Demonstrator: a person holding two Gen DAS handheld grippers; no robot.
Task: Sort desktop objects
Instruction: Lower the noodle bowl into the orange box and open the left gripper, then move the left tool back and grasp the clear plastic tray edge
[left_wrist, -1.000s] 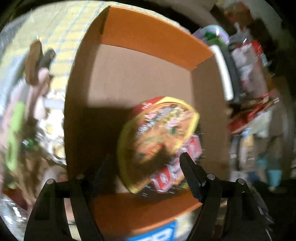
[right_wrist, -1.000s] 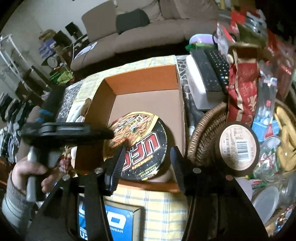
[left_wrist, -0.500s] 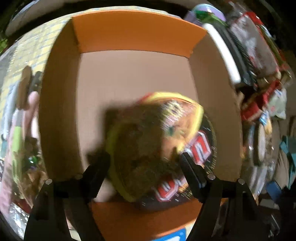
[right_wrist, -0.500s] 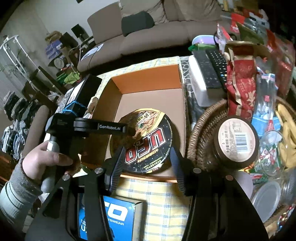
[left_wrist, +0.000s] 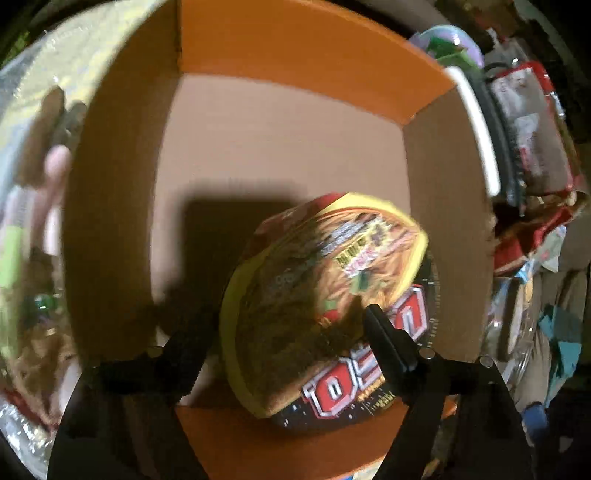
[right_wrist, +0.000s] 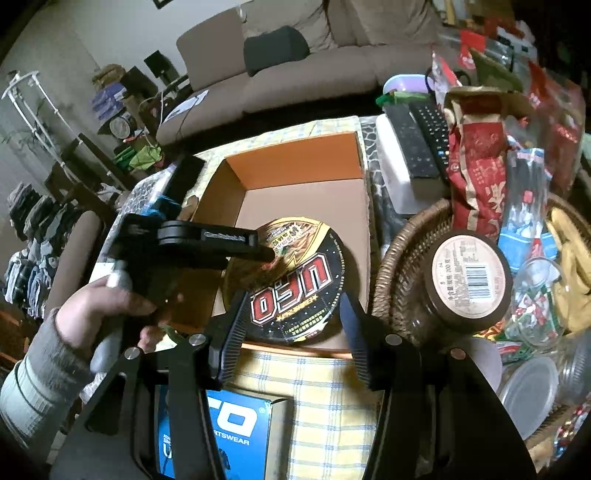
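Note:
A round UFO noodle cup (right_wrist: 291, 280) with a black, red and yellow lid lies in the near right part of an open cardboard box (right_wrist: 295, 195) with orange flaps. In the left wrist view the cup (left_wrist: 325, 306) sits between my open fingers, and the box's floor (left_wrist: 277, 140) is bare behind it. My left gripper (left_wrist: 284, 328) hovers open just over the cup, its arm seen from the side in the right wrist view. My right gripper (right_wrist: 291, 328) is open and empty above the box's near edge.
A wicker basket (right_wrist: 402, 258) at right holds a brown-lidded jar (right_wrist: 467, 282) and snack bags. Remotes (right_wrist: 421, 144) lie on a white box behind. A blue box (right_wrist: 221, 432) sits on the yellow checked cloth (right_wrist: 332, 413). A sofa (right_wrist: 295, 55) stands beyond.
The left gripper has shifted over the box and stays open above the cup. The cup lies in the same place in the box. The right gripper has drawn slightly nearer.

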